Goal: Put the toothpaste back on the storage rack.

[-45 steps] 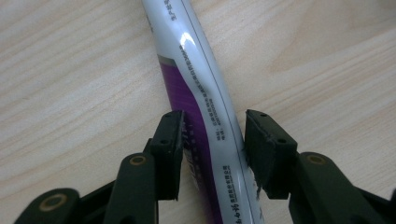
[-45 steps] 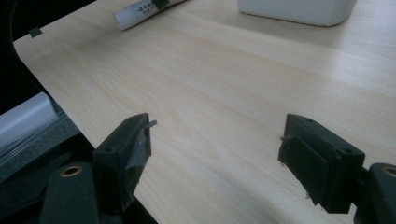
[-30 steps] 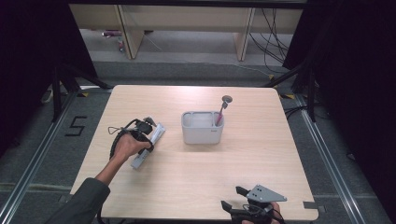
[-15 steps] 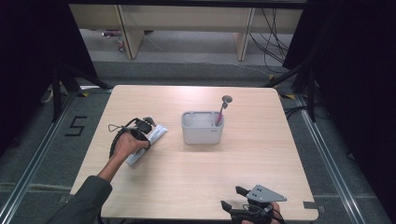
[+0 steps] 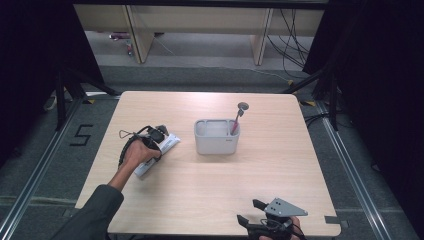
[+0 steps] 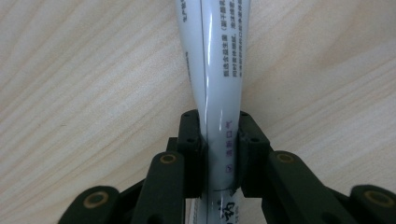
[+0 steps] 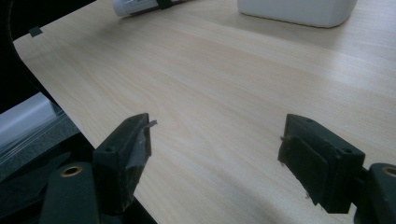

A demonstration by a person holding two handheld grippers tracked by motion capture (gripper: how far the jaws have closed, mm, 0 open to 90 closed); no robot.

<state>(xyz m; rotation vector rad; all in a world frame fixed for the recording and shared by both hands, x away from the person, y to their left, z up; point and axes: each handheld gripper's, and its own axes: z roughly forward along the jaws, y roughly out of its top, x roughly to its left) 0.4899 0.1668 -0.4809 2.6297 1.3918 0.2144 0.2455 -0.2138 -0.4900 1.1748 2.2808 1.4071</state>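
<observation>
Left gripper (image 6: 218, 154) just been closing, now pinching white plastic tube (image 6: 215, 70) lying flat on light wooden table (image 5: 250, 185), long axis running straight ahead between pads. Grey rectangular bin (image 5: 216, 136) sitting just right of it. Right gripper (image 7: 215, 154) idling wide apart, gripping nothing, near table's front edge.

tube (image 6: 219, 70): glossy white plastic, printed text
tabletop (image 5: 210, 190): pale wood grain, smooth, matt
jaws: matt black plastic
bin (image 5: 216, 142) at 12 o'clock: matt grey-white plastic
</observation>
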